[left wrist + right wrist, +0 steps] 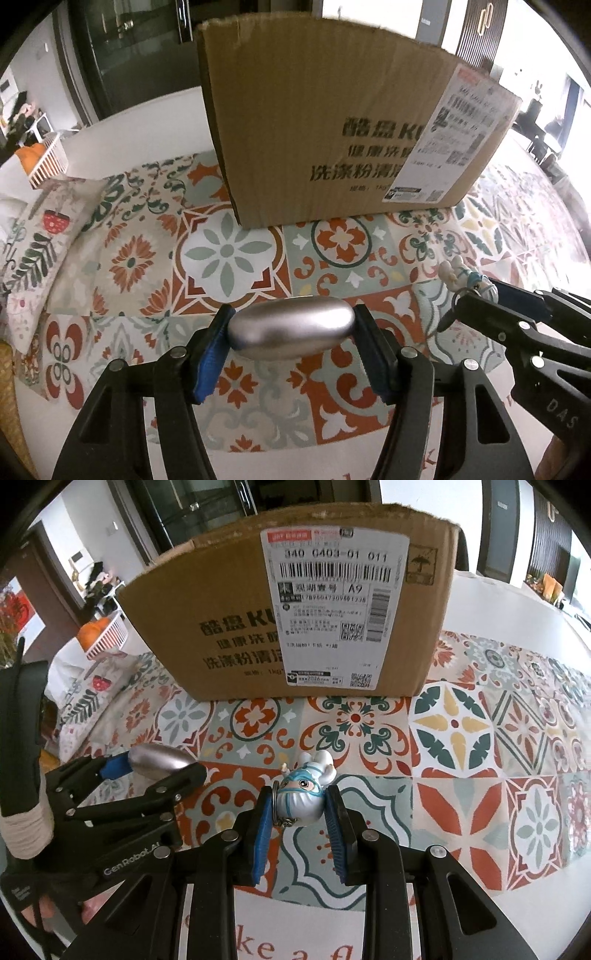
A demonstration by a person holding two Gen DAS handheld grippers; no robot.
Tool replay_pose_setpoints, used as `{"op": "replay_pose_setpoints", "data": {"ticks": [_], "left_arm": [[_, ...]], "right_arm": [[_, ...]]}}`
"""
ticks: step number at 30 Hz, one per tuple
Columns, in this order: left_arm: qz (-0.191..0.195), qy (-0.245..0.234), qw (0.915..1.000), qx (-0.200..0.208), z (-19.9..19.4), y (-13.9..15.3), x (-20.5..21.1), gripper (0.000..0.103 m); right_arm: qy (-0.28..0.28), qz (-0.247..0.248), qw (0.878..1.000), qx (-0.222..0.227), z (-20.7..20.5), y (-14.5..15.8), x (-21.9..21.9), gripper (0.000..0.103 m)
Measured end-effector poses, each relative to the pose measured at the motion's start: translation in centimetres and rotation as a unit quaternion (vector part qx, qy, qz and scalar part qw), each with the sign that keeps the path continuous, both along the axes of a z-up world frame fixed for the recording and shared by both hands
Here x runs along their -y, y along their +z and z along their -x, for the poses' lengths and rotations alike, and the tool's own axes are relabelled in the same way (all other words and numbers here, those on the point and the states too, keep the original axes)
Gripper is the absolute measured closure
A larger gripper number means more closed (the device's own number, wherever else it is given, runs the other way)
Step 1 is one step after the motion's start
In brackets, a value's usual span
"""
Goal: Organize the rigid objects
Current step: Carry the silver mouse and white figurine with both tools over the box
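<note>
Both grippers are carrying loads, likely bound for the cardboard box (pixel 332 122) just ahead. Left gripper (pixel 291 332) is clamping the silver oval piece (pixel 291 328) crosswise between its pads, jaws about half open. Right gripper (pixel 299 808) is pinching the small figurine keychain (pixel 303 797) at the fingertips, jaws narrow. Both are pointing steeply down over the patterned cloth (pixel 461 768), side by side.

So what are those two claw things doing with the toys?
A person is holding a claw in each hand and tidying small things on a patterned tablecloth. The left claw is clamped on a smooth silver oval thing. The right claw is squeezing a little white and blue figurine on a keyring. A big cardboard box stands just behind both, and nothing has gone into it yet as far as I can see.
</note>
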State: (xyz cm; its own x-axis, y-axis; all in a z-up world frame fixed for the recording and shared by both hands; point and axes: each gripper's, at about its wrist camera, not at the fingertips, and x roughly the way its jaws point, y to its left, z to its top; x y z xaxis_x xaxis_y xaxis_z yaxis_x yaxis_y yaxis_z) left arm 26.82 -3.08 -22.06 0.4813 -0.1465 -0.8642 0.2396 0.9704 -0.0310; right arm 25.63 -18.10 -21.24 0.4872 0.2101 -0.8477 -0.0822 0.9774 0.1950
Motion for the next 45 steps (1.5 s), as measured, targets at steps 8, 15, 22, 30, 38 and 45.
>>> {"op": "replay_pose_setpoints", "data": {"ticks": [8,15,22,30,38,45], "left_arm": [[0.010,0.003,0.9997,0.022,1.2,2.3,-0.1,0.040],[0.020,0.010,0.9989,0.040,1.8,4.6,-0.4,0.040],[0.031,0.011,0.9970,0.070,2.8,7.7,-0.7,0.040],[0.039,0.005,0.9934,0.107,3.5,11.8,-0.8,0.040],[0.048,-0.004,0.9878,0.148,3.8,15.6,-0.5,0.040],[0.052,-0.014,0.9830,0.175,3.5,18.2,0.1,0.040]], "right_arm": [[0.002,0.002,1.000,0.020,1.1,1.8,0.1,0.075],[-0.002,-0.003,0.999,0.040,1.8,3.7,0.5,0.075],[0.001,0.000,0.997,0.071,2.6,6.5,0.3,0.075],[0.005,0.003,0.993,0.115,3.3,10.0,0.1,0.075],[0.004,-0.006,0.988,0.152,3.4,13.2,0.3,0.075],[0.001,-0.008,0.983,0.183,3.4,15.7,0.7,0.075]]}}
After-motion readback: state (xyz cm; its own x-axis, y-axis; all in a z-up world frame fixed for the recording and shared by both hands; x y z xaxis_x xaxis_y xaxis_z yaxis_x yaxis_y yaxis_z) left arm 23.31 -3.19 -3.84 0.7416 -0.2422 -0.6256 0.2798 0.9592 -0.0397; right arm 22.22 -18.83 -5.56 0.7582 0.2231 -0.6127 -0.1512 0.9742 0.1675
